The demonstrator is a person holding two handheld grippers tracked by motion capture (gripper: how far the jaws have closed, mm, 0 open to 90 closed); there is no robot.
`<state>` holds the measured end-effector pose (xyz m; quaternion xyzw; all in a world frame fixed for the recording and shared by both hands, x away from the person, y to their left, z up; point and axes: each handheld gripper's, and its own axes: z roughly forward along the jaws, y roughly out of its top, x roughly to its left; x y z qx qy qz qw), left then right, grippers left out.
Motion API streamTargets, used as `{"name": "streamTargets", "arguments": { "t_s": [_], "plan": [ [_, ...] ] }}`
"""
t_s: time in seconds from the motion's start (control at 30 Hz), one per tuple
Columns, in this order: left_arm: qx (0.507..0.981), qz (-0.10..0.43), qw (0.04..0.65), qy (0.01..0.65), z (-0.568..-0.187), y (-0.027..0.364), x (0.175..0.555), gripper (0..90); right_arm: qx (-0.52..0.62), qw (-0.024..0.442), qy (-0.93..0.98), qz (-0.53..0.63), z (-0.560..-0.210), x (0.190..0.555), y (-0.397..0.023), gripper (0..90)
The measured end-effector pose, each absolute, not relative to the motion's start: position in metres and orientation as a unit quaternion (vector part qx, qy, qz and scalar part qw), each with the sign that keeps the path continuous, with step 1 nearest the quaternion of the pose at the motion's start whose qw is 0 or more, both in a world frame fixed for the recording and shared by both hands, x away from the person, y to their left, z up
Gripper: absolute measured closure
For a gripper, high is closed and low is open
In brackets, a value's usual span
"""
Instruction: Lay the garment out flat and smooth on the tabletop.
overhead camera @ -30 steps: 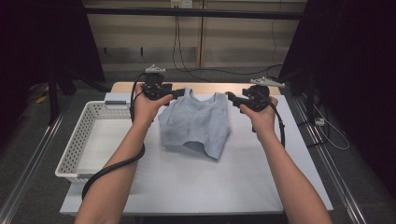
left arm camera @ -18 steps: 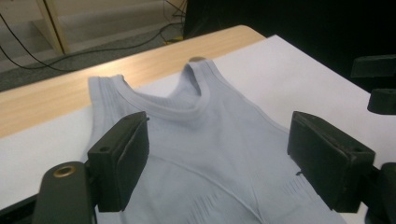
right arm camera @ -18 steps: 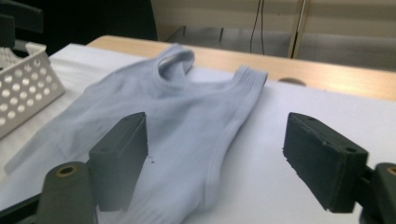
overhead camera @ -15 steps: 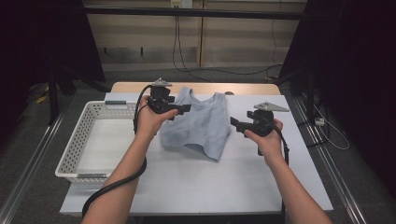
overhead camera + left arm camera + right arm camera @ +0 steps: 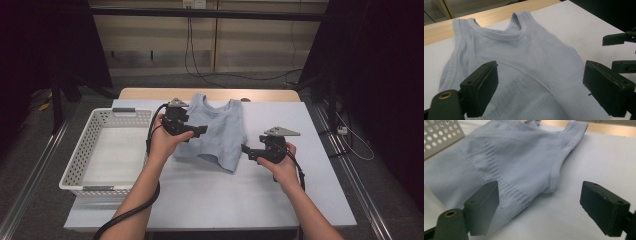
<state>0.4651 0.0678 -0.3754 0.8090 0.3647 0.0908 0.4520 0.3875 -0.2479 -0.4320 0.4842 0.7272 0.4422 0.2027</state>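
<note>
1. My top (image 5: pixel 212 131) is a light blue one with no sleeves. It lies flat on the white table (image 5: pixel 320 130), neck hole at 12 o'clock and bottom hem at 6 o'clock. A white basket (image 5: pixel 80 165) sits at its 9 o'clock side.
2. My left gripper (image 5: pixel 200 131) hangs over the top's left side. Its jaws are wide apart. They have just been opening, and nothing is pinched in them. The cloth lies under them, not squeezed.
3. My right gripper (image 5: pixel 246 149) is just off the top's bottom corner, at about 4 o'clock from the middle of the cloth. Its jaws are wide apart too, have just been opening, and hold nothing.
4. I think the top is very light and soft. It will flop and bend as soon as I lift it. It will not break. The thin knit may slip or bunch up if I grab only a little.
5. The best places to grab look like the thick edges: the shoulder straps, the arm hole bands, or the ribbed hem. I would pinch one edge with each gripper so it stays spread out.
</note>
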Motion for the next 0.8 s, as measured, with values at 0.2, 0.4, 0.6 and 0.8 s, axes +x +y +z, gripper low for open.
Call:
{"name": "streamTargets", "arguments": {
  "t_s": [0.2, 0.4, 0.6, 0.8],
  "plan": [
    [0.815, 0.087, 0.44, 0.368, -0.387, 0.069, 0.458, 11.1, 0.481, 0.192, 0.739, 0.43, -0.444, 0.384, -0.243, 15.5],
    [0.818, 0.084, 0.434, 0.366, -0.394, 0.069, 0.452, 9.8, 0.474, 0.19, 0.743, 0.432, -0.445, 0.382, -0.239, 15.1],
    [0.824, 0.072, 0.427, 0.366, -0.405, 0.071, 0.445, 9.1, 0.478, 0.194, 0.743, 0.426, -0.447, 0.38, -0.239, 13.7],
    [0.822, 0.073, 0.429, 0.366, -0.412, 0.077, 0.44, 8.4, 0.489, 0.2, 0.738, 0.42, -0.448, 0.381, -0.244, 11.7]
  ]
}}
